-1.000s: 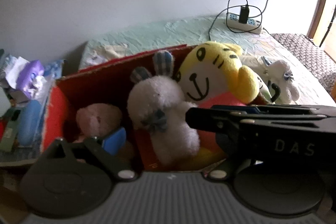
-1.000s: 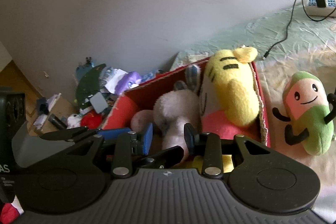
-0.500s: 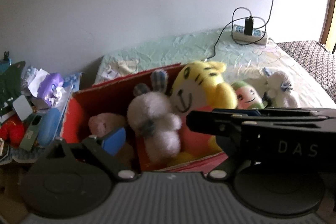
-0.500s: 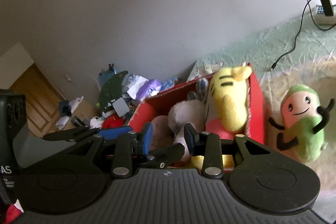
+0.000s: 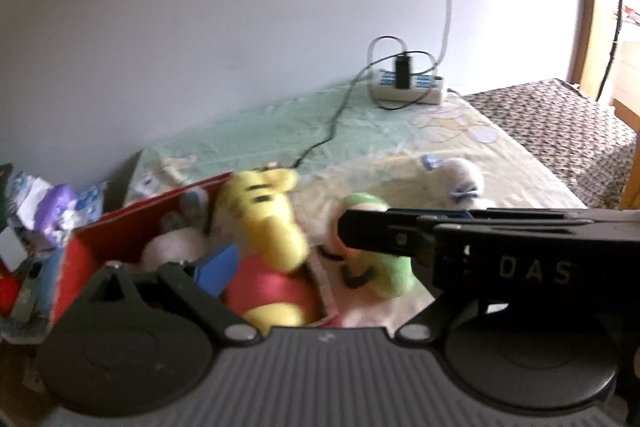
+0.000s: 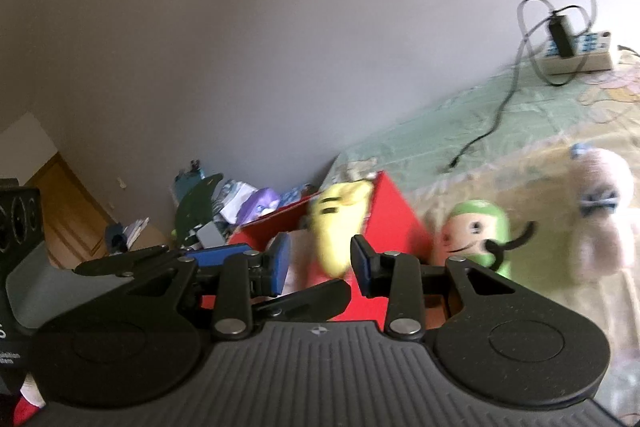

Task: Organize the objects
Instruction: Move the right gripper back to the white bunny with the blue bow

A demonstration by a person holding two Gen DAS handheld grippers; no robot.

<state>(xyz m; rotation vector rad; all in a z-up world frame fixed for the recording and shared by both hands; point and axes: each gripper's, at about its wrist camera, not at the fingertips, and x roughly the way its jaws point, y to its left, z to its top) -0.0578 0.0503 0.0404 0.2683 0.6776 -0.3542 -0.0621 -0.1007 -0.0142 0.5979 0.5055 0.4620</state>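
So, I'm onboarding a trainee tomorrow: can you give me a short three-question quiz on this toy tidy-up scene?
1. True or false: the green plush lies inside the red box.
2. Multiple choice: which toy sits in the box? A) yellow tiger plush B) white plush C) the green plush
3. Fill in: both tongs, left and right, hold ____.

Key: 1 false, it lies on the bed beside the box. 2 A. 3 nothing; both stand open with no toy pressed between the pads.
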